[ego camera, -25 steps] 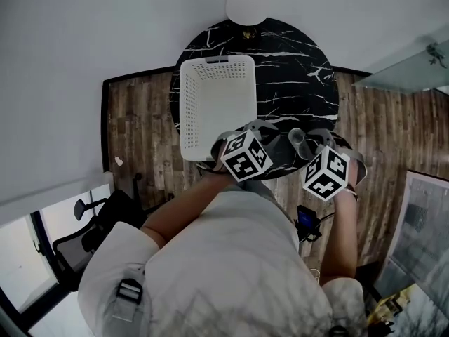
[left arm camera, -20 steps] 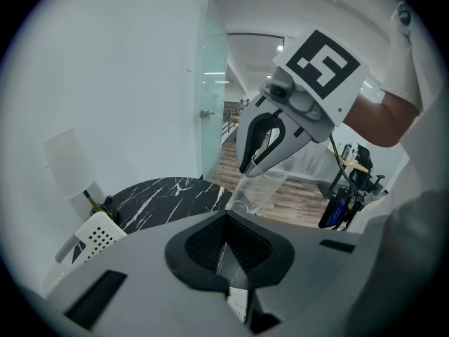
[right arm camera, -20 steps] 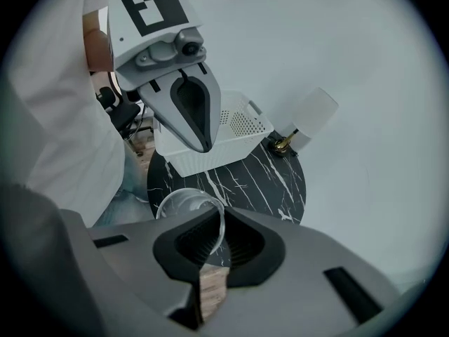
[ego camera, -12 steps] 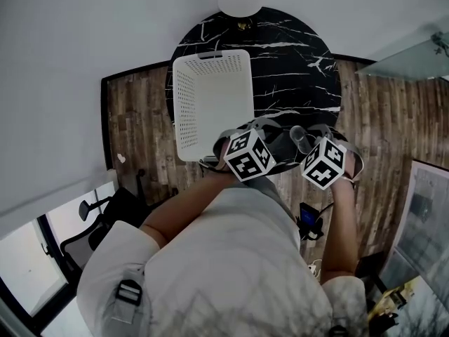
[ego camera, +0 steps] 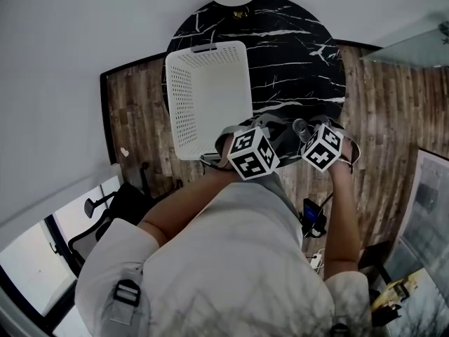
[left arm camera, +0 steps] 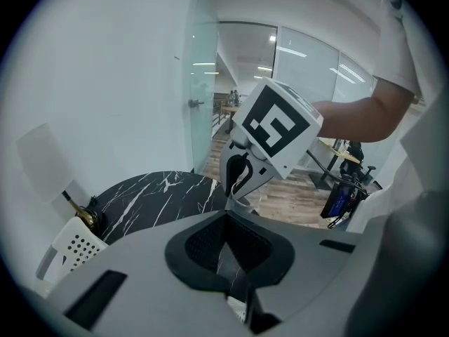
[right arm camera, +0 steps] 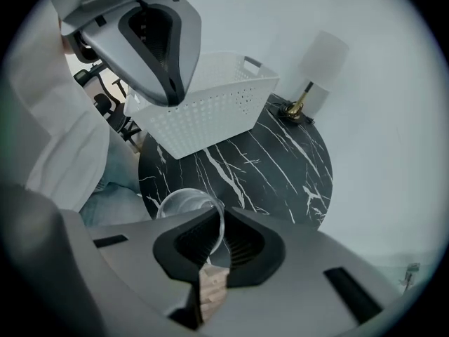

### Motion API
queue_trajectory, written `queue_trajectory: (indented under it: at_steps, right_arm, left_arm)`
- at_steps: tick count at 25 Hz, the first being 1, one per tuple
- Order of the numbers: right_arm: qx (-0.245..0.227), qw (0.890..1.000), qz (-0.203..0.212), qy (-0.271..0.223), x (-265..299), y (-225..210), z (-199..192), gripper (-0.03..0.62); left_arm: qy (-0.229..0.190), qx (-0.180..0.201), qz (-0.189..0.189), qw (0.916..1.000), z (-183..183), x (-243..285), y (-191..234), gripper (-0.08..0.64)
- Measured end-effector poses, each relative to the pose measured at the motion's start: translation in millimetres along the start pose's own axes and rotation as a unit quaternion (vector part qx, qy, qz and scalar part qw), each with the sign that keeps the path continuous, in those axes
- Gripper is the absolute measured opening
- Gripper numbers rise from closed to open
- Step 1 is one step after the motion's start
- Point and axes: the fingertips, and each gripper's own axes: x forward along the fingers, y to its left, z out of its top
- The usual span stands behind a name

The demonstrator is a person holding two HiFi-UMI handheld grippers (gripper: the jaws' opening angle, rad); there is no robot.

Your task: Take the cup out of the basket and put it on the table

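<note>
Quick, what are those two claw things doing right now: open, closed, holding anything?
Left gripper: closed, nothing between its jaws.
Right gripper: closed on the wall of the clear cup.

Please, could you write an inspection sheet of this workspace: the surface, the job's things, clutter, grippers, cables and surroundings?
Surface: round black marble table.
Job's things: white perforated plastic basket on the table's left side, nothing seen inside; clear cup out of the basket, by the table's near edge; whether it touches the table cannot be told.
Clutter: lamp with white shade and brass base at the far edge.
Grippers: right gripper shut on the cup's wall; left gripper shut, empty.
Cables: black device with a cable beside the person's right arm.
Surroundings: wooden plank floor, white wall, black office chair.
</note>
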Motion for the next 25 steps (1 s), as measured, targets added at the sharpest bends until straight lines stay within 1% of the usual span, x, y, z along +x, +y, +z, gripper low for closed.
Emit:
queue_trajectory:
  at_steps: [11, 18, 25]
  right_arm:
    - [0.016, 1.0, 0.017, 0.017, 44, -7, -17, 0.023]
    - [0.018, 0.999, 0.023, 0.031, 68, -8, -26, 0.023]
    - [0.022, 0.999, 0.026, 0.032, 81, -11, -28, 0.023]
  left_arm:
    - [0.012, 0.014, -0.007, 0.9998, -4, 15, -3, 0.006]
    - [0.015, 0.005, -0.012, 0.9998, -10, 20, -1, 0.006]
    - [0.018, -0.001, -0.01, 0.9998, -12, 23, 2, 0.006]
